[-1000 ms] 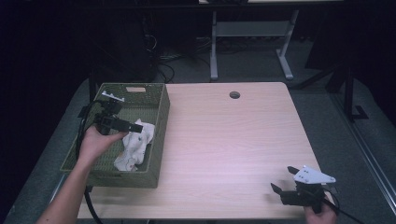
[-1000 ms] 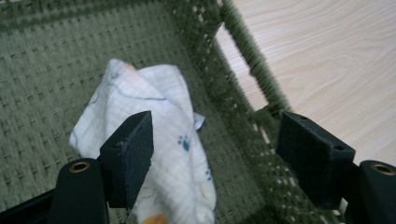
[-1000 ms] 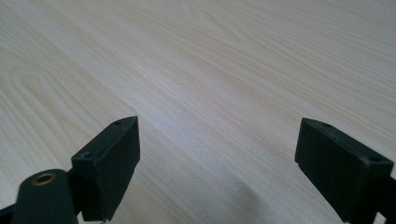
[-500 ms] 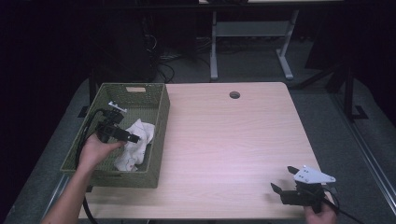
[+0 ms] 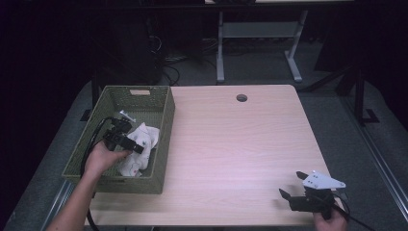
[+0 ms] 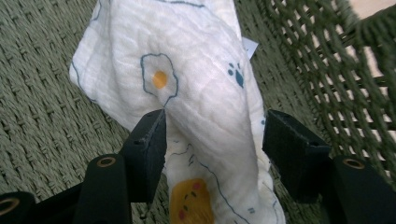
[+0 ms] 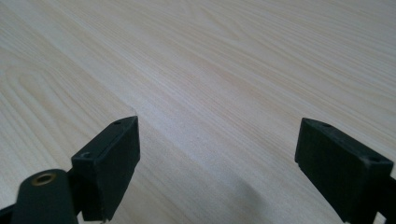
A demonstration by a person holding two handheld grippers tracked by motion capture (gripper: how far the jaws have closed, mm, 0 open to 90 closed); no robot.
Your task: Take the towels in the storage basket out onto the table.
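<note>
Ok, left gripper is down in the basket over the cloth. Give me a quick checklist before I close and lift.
1. Printed white cloth between the jaws of the left gripper: ok, a raised fold sits in the gap.
2. Jaws have just been closing, but the pads are not yet pressing on both sides: not ok, the far pad stands clear.
3. Jaws clear of the green woven basket wall: ok in the left gripper view.
4. Cloth free of snags underneath: cannot tell.
5. Right gripper out of the way, open over bare table: ok.
</note>
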